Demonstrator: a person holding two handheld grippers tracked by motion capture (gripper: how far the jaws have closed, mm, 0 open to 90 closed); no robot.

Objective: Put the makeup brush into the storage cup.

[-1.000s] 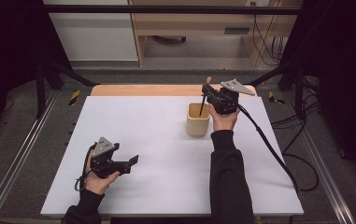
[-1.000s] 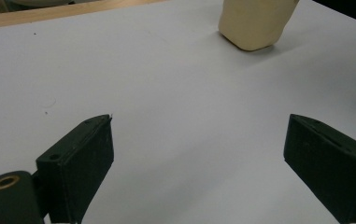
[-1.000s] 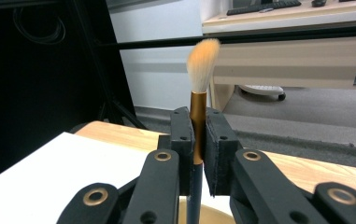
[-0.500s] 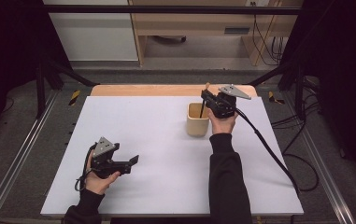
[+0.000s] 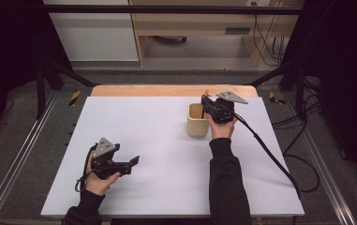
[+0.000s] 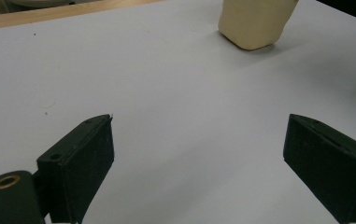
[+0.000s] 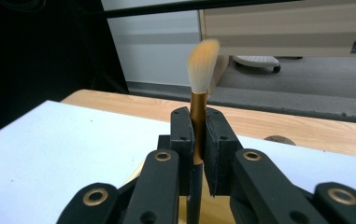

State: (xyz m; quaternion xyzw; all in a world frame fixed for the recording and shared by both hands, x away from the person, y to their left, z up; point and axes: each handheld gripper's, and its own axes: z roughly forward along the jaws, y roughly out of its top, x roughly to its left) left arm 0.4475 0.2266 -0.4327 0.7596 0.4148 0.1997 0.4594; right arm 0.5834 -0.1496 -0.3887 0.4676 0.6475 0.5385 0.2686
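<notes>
A makeup brush [image 7: 202,60] with a copper ferrule and white, orange-tipped bristles stands upright, bristles up. My right gripper [image 7: 197,116] is shut on its ferrule. In the high view the right gripper [image 5: 207,101] holds the brush [image 5: 207,93] over the right side of a beige cup [image 5: 197,120], and the dark handle reaches down into the cup. My left gripper [image 5: 131,164] rests low at the table's near left, open, with nothing between its fingers. In the left gripper view, the left gripper [image 6: 202,125] points at bare white tabletop, with the cup [image 6: 255,23] farther off.
A white sheet [image 5: 157,140] covers the table, and a wooden strip [image 5: 167,90] shows along its far edge. The right gripper's cable [image 5: 270,154] trails off the right side. Metal rails run along both sides of the table.
My right gripper has sunk a little with the brush, so the handle sits deeper in the cup. The left gripper has stayed put.
</notes>
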